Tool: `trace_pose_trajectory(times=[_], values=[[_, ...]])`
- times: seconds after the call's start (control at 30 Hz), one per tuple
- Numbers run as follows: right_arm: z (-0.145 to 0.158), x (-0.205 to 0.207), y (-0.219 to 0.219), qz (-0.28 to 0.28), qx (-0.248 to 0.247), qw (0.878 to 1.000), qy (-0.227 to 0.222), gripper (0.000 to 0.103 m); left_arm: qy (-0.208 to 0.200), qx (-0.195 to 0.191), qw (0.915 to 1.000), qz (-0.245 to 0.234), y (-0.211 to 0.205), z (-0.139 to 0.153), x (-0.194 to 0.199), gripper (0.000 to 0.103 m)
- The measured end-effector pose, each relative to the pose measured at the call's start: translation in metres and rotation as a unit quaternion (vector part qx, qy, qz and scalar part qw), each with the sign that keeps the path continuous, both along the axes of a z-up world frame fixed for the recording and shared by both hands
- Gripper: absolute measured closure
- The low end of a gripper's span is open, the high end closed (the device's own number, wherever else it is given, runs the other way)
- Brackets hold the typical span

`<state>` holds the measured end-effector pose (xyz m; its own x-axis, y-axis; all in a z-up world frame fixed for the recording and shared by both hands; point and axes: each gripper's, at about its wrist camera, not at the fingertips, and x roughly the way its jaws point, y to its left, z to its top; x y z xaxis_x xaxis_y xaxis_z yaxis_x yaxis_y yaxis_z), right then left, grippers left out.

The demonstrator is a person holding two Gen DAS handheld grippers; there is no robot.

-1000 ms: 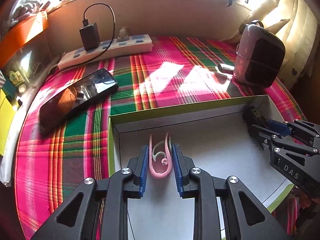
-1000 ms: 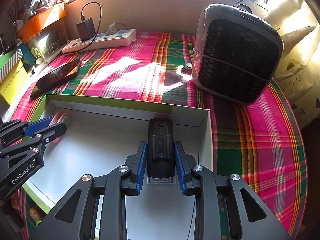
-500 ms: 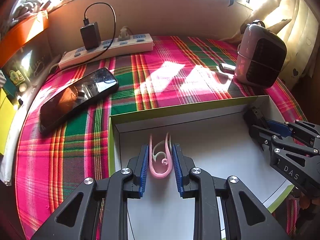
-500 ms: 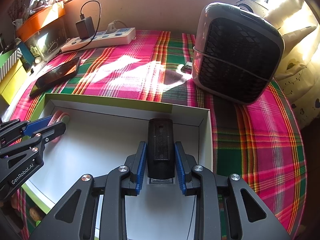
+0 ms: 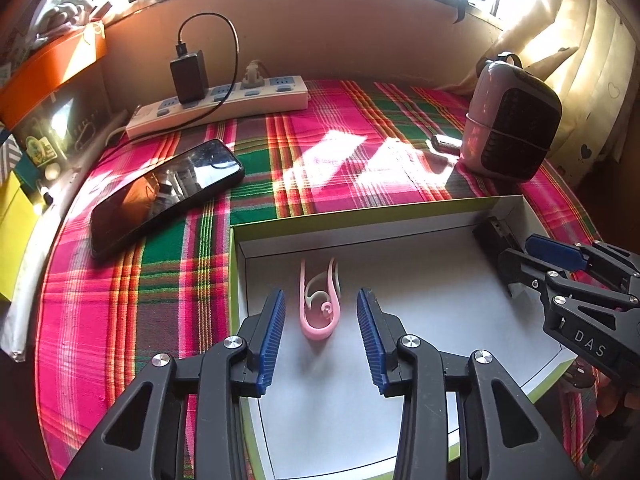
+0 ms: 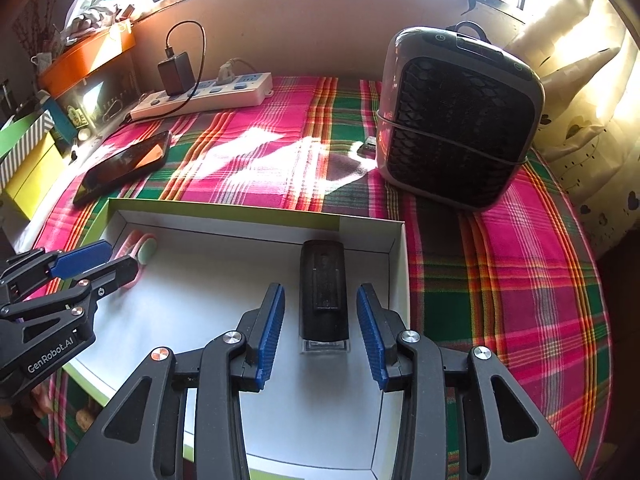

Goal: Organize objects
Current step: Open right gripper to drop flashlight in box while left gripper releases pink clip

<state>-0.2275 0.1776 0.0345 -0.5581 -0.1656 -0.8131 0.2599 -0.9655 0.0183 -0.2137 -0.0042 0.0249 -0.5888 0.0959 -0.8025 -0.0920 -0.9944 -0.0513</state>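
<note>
A shallow white box [image 5: 400,226] [image 6: 256,224] with a green rim lies on the plaid cloth. Inside its left end a pink clip [image 5: 319,300] [image 6: 140,248] lies on the floor between the blue pads of my left gripper [image 5: 321,334] [image 6: 94,262], whose jaws are opening and stand clear of it. At the right end a black oblong device [image 6: 323,292] [image 5: 490,236] lies flat between the pads of my right gripper [image 6: 321,332] [image 5: 540,256]. Those jaws are opening too, with a gap on each side.
A black phone [image 5: 164,196] [image 6: 124,164] lies left of the box. A white power strip [image 5: 224,106] [image 6: 204,94] with a black charger runs along the back wall. A grey heater [image 6: 456,120] [image 5: 510,124] stands back right, a small object [image 5: 444,143] beside it.
Both grippers have opened. The left pads let go of the pink clip and the right pads let go of the black device; both things now rest on the box floor.
</note>
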Motion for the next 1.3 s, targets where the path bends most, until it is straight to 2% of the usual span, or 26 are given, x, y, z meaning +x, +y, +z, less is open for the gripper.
trace_pose_trajectory(times=[0.13,0.6,0.97,1.1,1.3], values=[[0.005,0.009,0.002,-0.001,-0.005,1.000,0.006,0.061,0.003,0.004,1.0000,0.001,-0.001,0.005,0.008,0.066],[0.019,0.048,0.020,-0.008,-0.025,0.999,0.025,0.060,0.029,0.012,0.9995,0.003,-0.006,0.022,0.047,0.065],[0.030,0.079,0.030,-0.014,-0.032,0.998,0.049,0.060,0.045,0.020,0.9987,0.013,-0.016,0.026,0.076,0.065],[0.033,0.090,0.036,-0.018,-0.035,0.998,0.058,0.056,0.049,0.026,0.9983,0.017,-0.020,0.027,0.087,0.065],[0.033,0.106,0.050,-0.030,-0.044,0.997,0.061,0.055,0.044,0.047,0.9977,0.022,-0.029,0.022,0.106,0.065]])
